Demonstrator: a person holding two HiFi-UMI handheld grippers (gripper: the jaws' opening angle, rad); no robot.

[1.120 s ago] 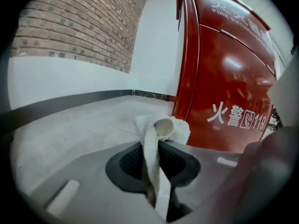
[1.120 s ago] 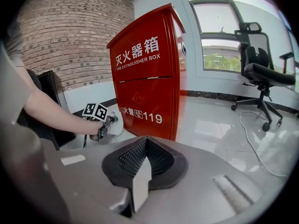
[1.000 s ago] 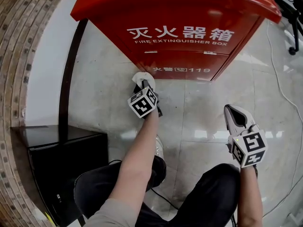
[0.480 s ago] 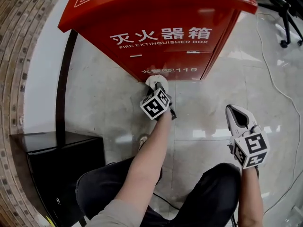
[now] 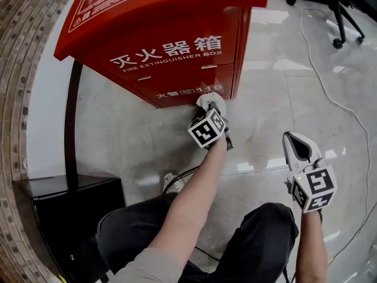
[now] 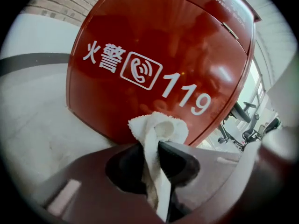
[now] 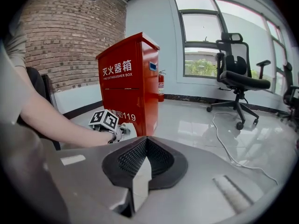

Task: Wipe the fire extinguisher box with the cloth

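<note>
The red fire extinguisher box [image 5: 171, 46] stands on the floor against the wall, with white characters and "119" on its front [image 6: 159, 69]. My left gripper [image 5: 212, 106] is shut on a white cloth [image 6: 158, 129], and the bunched cloth [image 5: 210, 102] presses against the box's lower front near its right corner. From the right gripper view, the box [image 7: 128, 85] and the left gripper's marker cube [image 7: 105, 119] lie ahead to the left. My right gripper [image 5: 294, 141] hangs apart over the floor at the right, its jaws shut on nothing [image 7: 145, 143].
A black cabinet [image 5: 65, 217] stands at lower left by the brick wall [image 5: 26, 52]. An office chair [image 7: 238, 73] and a white cable [image 5: 321, 87] on the glossy tiled floor lie to the right. My knees fill the bottom of the head view.
My left gripper has slid the cloth rightward along the box's bottom front, from near the middle to the right corner. The head view has swung, so the box sits further left.
</note>
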